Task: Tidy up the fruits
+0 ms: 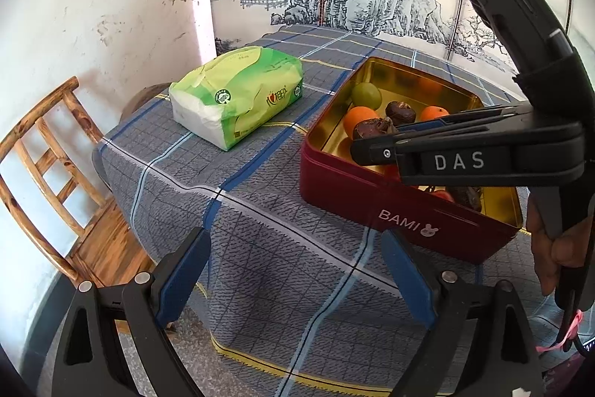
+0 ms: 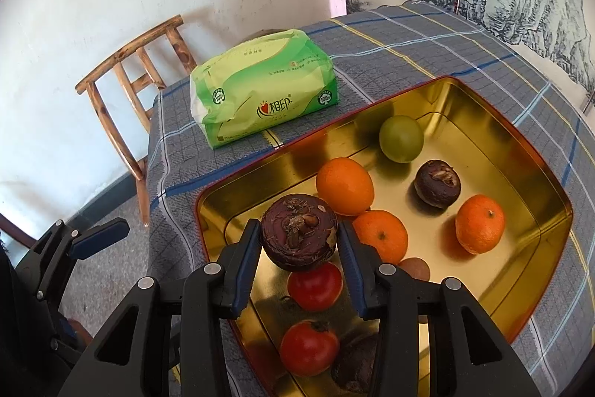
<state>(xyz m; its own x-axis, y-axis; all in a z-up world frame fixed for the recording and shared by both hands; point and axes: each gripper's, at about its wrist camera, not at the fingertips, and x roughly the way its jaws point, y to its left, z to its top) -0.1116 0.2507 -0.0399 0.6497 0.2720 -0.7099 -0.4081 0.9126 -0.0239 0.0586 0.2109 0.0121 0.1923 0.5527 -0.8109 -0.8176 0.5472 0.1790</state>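
A red tin with a gold inside [image 1: 372, 207] [image 2: 520, 151] stands on the checked tablecloth. My right gripper [image 2: 299, 240] is shut on a dark brown water chestnut [image 2: 299, 233] and holds it over the tin's near left part. In the tin lie three oranges [image 2: 345, 185], a green fruit [image 2: 401, 138], another chestnut [image 2: 437, 183] and two red tomatoes [image 2: 315, 286]. My left gripper [image 1: 293, 274] stands open over bare cloth, in front of the tin, with nothing between its fingers. In the left wrist view the right gripper [image 1: 375, 144] reaches over the tin from the right.
A green tissue pack [image 1: 238, 95] [image 2: 264, 88] lies on the cloth left of the tin. A wooden chair [image 1: 55, 173] [image 2: 137, 77] stands at the table's left edge by a white wall. A painted landscape hanging covers the wall behind.
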